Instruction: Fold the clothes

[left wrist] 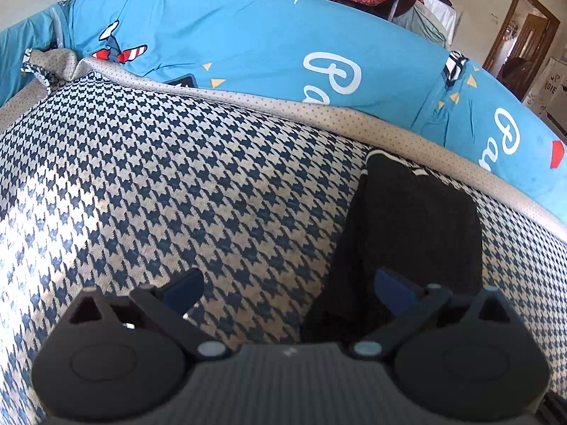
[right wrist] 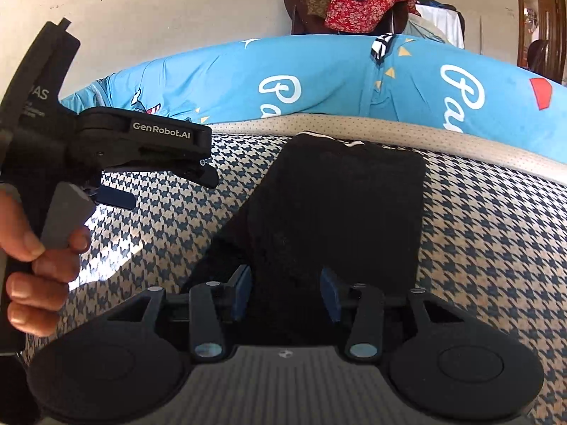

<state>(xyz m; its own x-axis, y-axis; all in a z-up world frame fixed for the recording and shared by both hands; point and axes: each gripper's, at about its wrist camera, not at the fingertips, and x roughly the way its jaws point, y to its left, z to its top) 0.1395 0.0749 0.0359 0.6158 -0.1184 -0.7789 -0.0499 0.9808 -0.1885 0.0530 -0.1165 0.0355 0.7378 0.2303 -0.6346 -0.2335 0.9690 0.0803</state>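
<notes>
A black garment (right wrist: 336, 205) lies folded into a long strip on the houndstooth bedcover (right wrist: 496, 248). My right gripper (right wrist: 285, 292) hovers over its near end, fingers partly apart, one on each side of the cloth, not clamped. In the left wrist view the same garment (left wrist: 414, 226) lies to the right, and my left gripper (left wrist: 288, 290) is wide open and empty over the bedcover (left wrist: 177, 184), its right fingertip (left wrist: 397, 290) over the garment's edge. The left gripper also shows in the right wrist view (right wrist: 117, 196), held in a hand.
A blue quilt with white lettering (right wrist: 319, 78) lies rolled along the far side of the bed. A chair piled with red and other clothes (right wrist: 358, 3) stands behind it. A doorway (right wrist: 542, 21) is at far right.
</notes>
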